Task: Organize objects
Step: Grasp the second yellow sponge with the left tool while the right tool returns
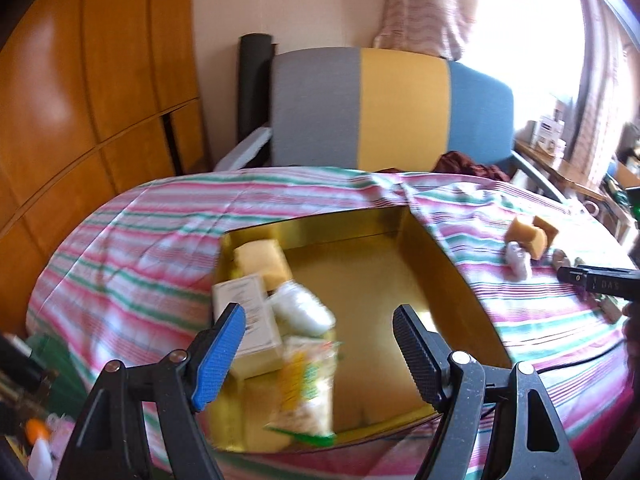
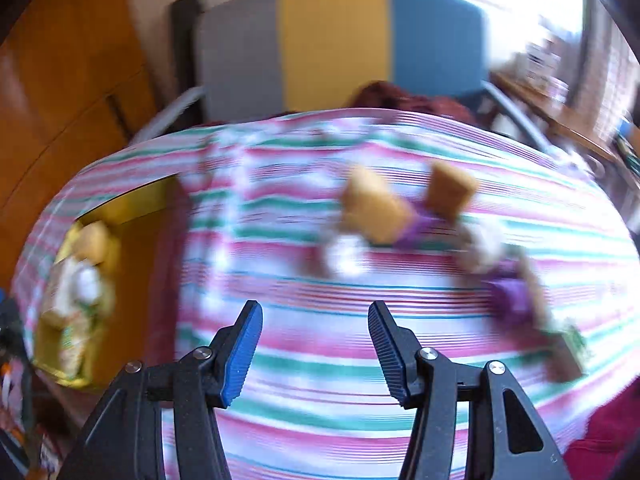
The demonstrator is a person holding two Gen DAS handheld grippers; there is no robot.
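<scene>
A gold-lined box [image 1: 436, 276] lies open on the striped cloth. Along its left side sit a yellow sponge [image 1: 262, 262], a white carton [image 1: 246, 312], a white round jar [image 1: 300, 308] and a yellow-green packet [image 1: 306, 384]. My left gripper [image 1: 320, 336] hangs open above the box with nothing between its fingers. My right gripper [image 2: 316, 330] is open too, empty, over bare cloth; the view is blurred. Ahead of it lie two tan sponges [image 2: 374, 210] [image 2: 450, 192], a white lump [image 2: 344, 258] and purple items [image 2: 512, 296]. The box [image 2: 132, 248] shows at that view's left.
A chair with grey, yellow and blue back panels [image 1: 400, 104] stands behind the table. A wooden wardrobe [image 1: 80, 100] fills the left. A dark red cloth [image 1: 468, 166] lies at the far table edge. Cluttered shelves [image 1: 560, 140] sit under the bright window at right.
</scene>
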